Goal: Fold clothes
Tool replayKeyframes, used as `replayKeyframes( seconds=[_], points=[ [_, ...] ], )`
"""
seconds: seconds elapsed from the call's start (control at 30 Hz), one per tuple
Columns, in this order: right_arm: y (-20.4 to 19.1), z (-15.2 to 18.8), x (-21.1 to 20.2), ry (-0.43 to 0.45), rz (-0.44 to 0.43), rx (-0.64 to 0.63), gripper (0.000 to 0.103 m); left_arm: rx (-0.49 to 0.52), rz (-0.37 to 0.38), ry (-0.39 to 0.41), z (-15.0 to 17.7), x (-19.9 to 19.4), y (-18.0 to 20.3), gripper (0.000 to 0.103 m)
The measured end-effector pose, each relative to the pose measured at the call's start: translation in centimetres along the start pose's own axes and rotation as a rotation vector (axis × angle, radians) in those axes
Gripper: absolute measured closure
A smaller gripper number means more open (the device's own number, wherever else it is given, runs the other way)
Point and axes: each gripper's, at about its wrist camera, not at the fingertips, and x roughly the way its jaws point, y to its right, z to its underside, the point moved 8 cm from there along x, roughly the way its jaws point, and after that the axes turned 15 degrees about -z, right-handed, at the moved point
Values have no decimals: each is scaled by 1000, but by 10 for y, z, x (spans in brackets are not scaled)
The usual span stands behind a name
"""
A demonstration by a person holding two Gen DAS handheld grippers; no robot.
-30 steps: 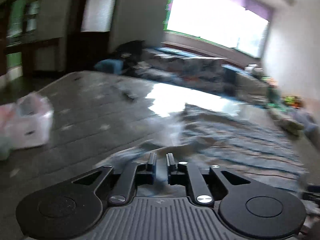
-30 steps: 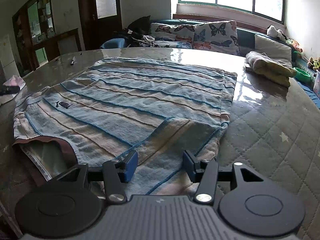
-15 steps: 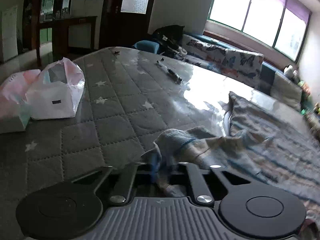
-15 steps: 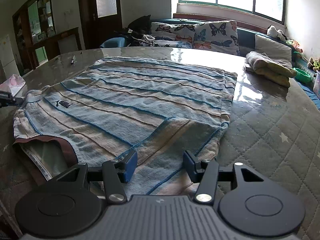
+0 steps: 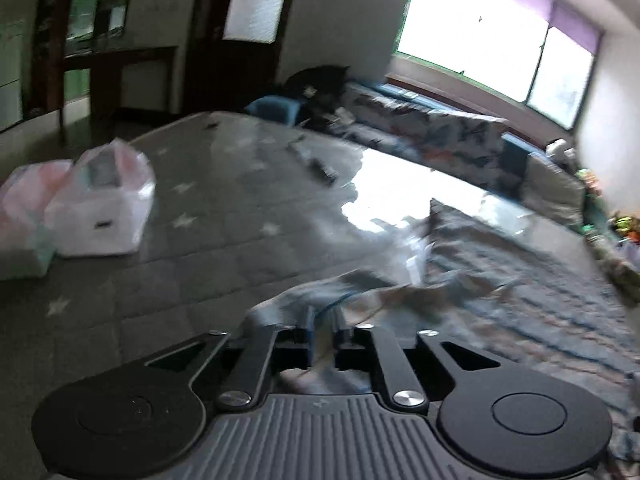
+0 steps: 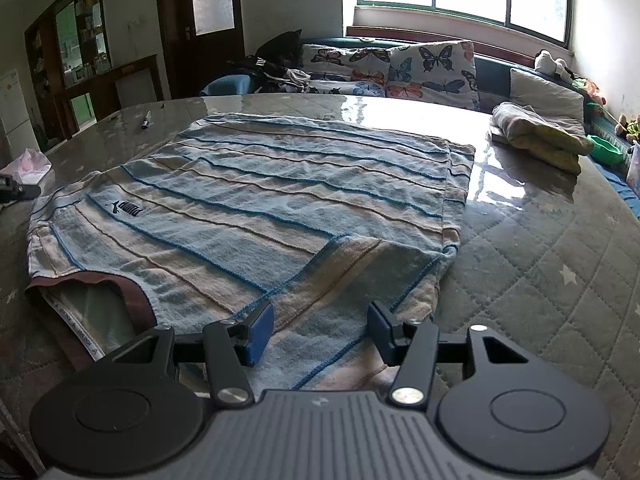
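While your left gripper (image 5: 322, 330) pinches a bunched sleeve of the striped shirt (image 6: 256, 208) between nearly closed fingers, that view is motion-blurred and fine detail is lost. Cloth fills the narrow gap and trails off to the right across the tabletop (image 6: 560, 264). Two white plastic bags (image 5: 100, 208) sit at the left edge of the quilted, star-printed surface.

Your right gripper (image 6: 320, 330) stands wide, blue pads well apart, holding nothing, poised just above the near sleeve folded over the shirt body. Shirt lies flat, spread across the middle of the tabletop, brown collar (image 6: 120, 292) at the near left, logo facing up. A folded garment (image 6: 540, 136) rests apart at the far right. A marker (image 6: 146, 119) lies beyond the shirt's far left corner.
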Motion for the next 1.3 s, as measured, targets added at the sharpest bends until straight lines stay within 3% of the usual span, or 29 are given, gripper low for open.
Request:
replayKeyframes(
  seconds=[0.03,0.07,0.27,0.37,0.4,0.47,0.63,0.8,1.0,1.2,1.3],
  points=[
    [0,0,0,1,-1,-1,50,2,-29,-6,2,3,-3,70],
    [0,-1,-1,1,-1,-1,50,4,-59,-11,4,7,-6,66],
    [-1,-2,-1,4,1,-3,50,-8,-104,-45,8,22,-12,64],
    [-2,-3,-2,5,3,-5,50,-29,-99,-49,7,25,-15,71],
    [-3,-3,-2,6,4,-7,50,-39,-88,-50,6,24,-16,88],
    [-3,-4,-4,9,6,-10,50,-59,-66,-52,4,24,-17,94],
    [-6,-9,-7,25,8,-19,50,-50,76,41,-10,-6,-2,96],
    [-11,-14,-11,41,1,-32,50,82,281,120,-12,-45,38,96],
    [-12,-14,-12,45,-5,-33,50,307,449,90,25,-65,82,95],
    [-18,-18,-12,45,-26,-41,50,389,510,13,54,-71,98,93],
    [-25,-23,-11,47,-54,-52,50,421,538,17,59,-80,97,89]
  ],
)
